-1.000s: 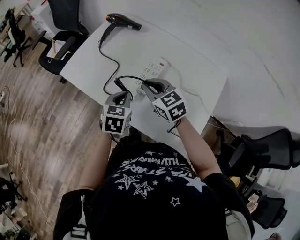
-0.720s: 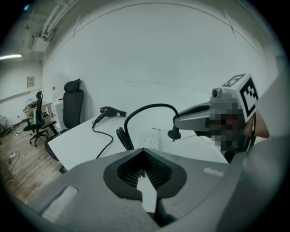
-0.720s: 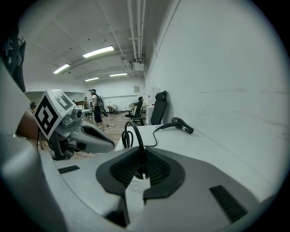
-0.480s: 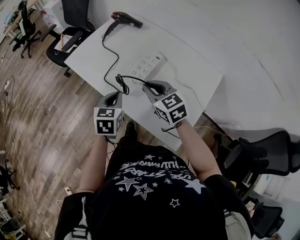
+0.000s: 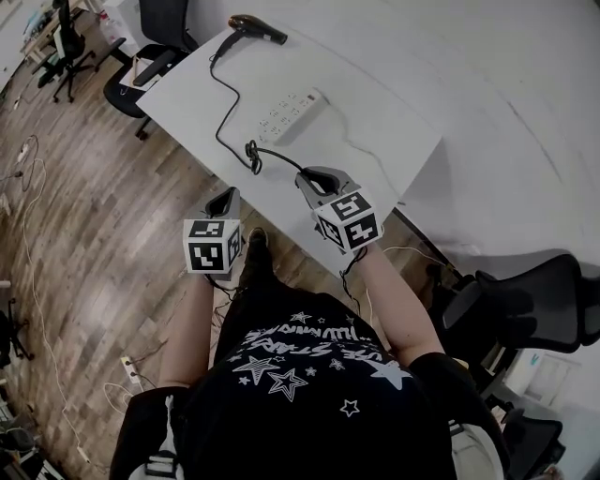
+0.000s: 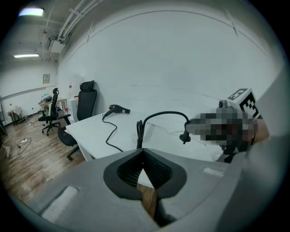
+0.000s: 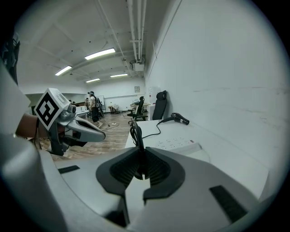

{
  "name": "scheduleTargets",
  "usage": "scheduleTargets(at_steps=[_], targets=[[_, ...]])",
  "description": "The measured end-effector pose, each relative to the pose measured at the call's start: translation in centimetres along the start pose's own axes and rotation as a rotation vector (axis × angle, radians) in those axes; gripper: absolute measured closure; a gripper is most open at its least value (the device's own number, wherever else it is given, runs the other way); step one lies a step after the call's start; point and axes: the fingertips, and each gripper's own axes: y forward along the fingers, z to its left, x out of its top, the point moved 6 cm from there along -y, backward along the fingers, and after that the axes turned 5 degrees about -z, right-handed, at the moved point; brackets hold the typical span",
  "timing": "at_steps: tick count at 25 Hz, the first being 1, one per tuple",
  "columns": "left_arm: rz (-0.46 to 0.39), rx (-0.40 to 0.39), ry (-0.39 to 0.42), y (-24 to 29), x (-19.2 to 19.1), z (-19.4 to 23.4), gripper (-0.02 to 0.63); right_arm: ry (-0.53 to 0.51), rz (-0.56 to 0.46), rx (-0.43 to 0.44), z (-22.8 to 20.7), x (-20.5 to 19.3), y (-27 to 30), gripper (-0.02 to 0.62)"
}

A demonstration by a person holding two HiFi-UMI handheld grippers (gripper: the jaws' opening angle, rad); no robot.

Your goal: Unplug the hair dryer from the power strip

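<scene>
The black hair dryer point(image 5: 255, 28) lies at the far end of the white table point(image 5: 384, 131). Its black cord point(image 5: 225, 103) runs toward me, past the white power strip point(image 5: 289, 112), to a bundled loop point(image 5: 253, 156). My right gripper point(image 5: 311, 175) is shut on the plug, held a little way short of the strip, above the table's near part. In the right gripper view the cord point(image 7: 135, 133) rises from the shut jaws point(image 7: 141, 166). In the left gripper view the plug point(image 6: 185, 136) hangs clear of the strip. My left gripper point(image 5: 225, 198) is shut on nothing, beside the table edge over the floor.
A black office chair point(image 5: 150, 66) stands at the table's far left corner. Another black chair point(image 5: 525, 300) is at my right. Wooden floor point(image 5: 84, 234) lies to the left, with loose cables on it. A white wall runs along the table's far side.
My right gripper has drawn back from the power strip's end with the plug. The left gripper has drawn back from the table edge to over the floor.
</scene>
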Motion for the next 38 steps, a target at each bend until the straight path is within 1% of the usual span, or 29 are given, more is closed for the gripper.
scheduleTargets(at_steps=[9, 13, 18, 22, 25, 30, 34, 38], targets=[[0.003, 0.001, -0.009, -2.7, -1.8, -4.4, 0.6, 0.037, -0.007, 0.0, 0.5, -2.7, -5.3, 0.545], [0.005, 0.004, -0.023, -4.0, -2.5, -5.4, 0.6, 0.06, -0.007, -0.006, 0.6, -3.8, -6.8, 0.545], [0.008, -0.002, -0.027, -4.7, -3.3, -5.6, 0.6, 0.082, -0.004, -0.014, 1.3, -4.9, -7.7, 0.545], [0.005, -0.006, -0.001, -4.8, -3.5, -5.6, 0.6, 0.101, 0.0, -0.016, 1.6, -5.4, -7.8, 0.545], [-0.007, -0.021, -0.02, -5.6, -3.9, -5.4, 0.6, 0.101, 0.005, -0.022, 2.2, -5.5, -7.9, 0.545], [-0.011, -0.041, -0.04, -7.7, -4.5, -5.0, 0.6, 0.096, 0.029, -0.038, 3.3, -5.5, -8.3, 0.545], [-0.022, -0.067, -0.031, -9.9, -5.0, -4.9, 0.6, 0.139, 0.023, -0.061, 4.5, -5.9, -9.1, 0.545], [-0.04, -0.088, -0.026, -12.1, -5.7, -4.9, 0.6, 0.155, 0.013, -0.094, 6.4, -6.3, -10.1, 0.545]])
